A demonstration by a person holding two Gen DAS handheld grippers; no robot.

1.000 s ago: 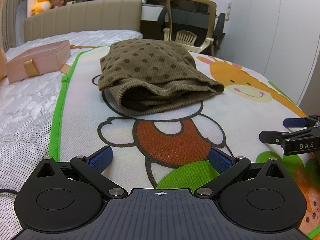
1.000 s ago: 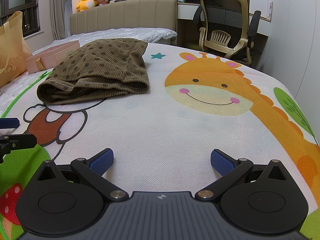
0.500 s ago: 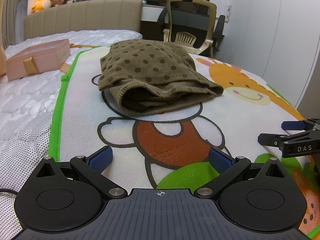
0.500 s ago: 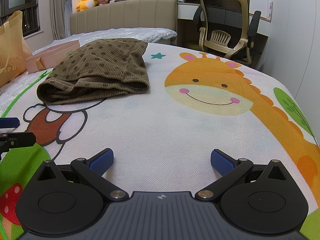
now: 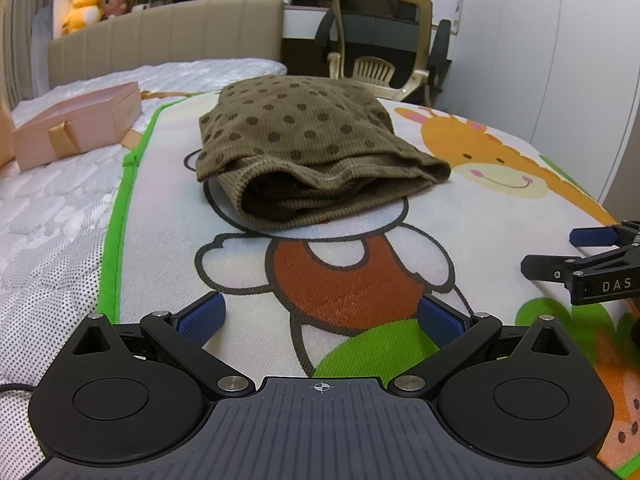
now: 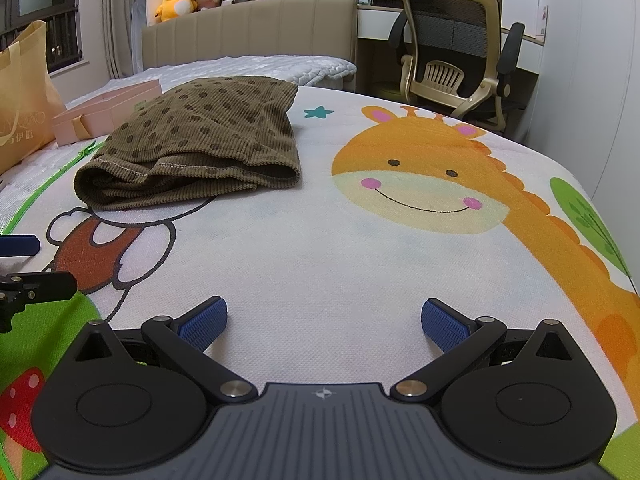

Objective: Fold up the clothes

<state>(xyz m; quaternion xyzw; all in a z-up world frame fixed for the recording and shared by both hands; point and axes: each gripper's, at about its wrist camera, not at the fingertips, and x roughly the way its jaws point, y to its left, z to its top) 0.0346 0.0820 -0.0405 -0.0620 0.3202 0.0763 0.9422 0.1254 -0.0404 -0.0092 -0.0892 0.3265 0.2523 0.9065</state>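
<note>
From the left wrist camera, the left gripper (image 5: pixel 320 318) has its jaws wide open and holds nothing. It sits low over a cartoon mat (image 5: pixel 360 272) spread on the bed (image 5: pixel 52 208). The brown spotted cloth (image 5: pixel 304 148) lies folded in a soft heap on the mat, well ahead of the jaws, over the head of the printed bear. A pink box (image 5: pixel 76 124) sits on the bed to the left of the cloth. The right gripper (image 5: pixel 592 256) pokes in to the right of the cloth, nearer the camera.

From the right wrist camera, the right gripper (image 6: pixel 324 320) also has its jaws wide open and empty, resting low over the mat (image 6: pixel 320 248). The cloth (image 6: pixel 200 144) lies ahead and to the left, just beside the printed giraffe's face. An office chair (image 6: pixel 456 60) stands beyond the bed, to the right of the cloth.
</note>
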